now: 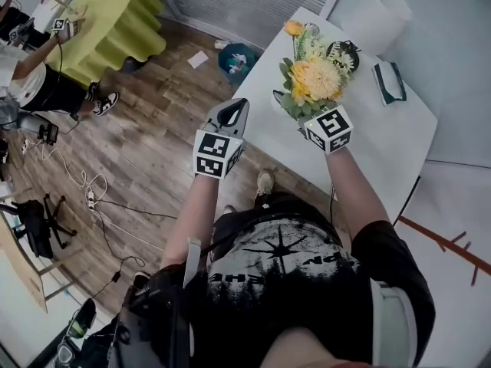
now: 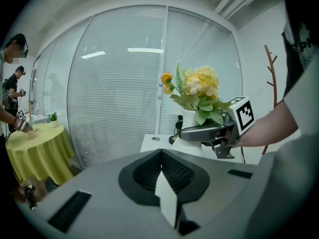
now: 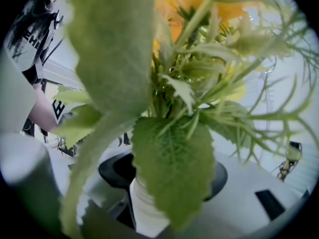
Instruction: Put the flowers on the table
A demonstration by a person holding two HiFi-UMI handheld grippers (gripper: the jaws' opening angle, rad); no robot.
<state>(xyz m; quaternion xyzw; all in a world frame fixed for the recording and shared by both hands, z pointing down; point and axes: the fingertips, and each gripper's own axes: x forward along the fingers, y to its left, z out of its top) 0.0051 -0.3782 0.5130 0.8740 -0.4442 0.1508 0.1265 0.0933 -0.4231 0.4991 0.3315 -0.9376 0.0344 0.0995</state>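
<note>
The flowers [image 1: 316, 79], yellow and orange blooms with green leaves in a white ribbed vase [image 2: 188, 118], hang over the near-left part of the white table [image 1: 368, 152]. My right gripper [image 1: 295, 104] is shut on the vase [image 3: 144, 208]; big leaves [image 3: 172, 158] fill the right gripper view. The vase's base is hidden, so I cannot tell whether it touches the table. My left gripper [image 1: 234, 113] is to the left of the table over the wooden floor, jaws shut [image 2: 160, 156] and holding nothing. From the left gripper view the right gripper [image 2: 187, 132] and bouquet [image 2: 199, 91] show ahead.
On the table stand a white cylinder [image 1: 380, 18], a dark green and white object [image 1: 390, 81] and a small black item [image 1: 343, 52]. A blue bin [image 1: 236, 58] sits beside the table. A yellow-green clothed table [image 1: 107, 21], people [image 1: 31, 75] and floor cables [image 1: 92, 190] lie left.
</note>
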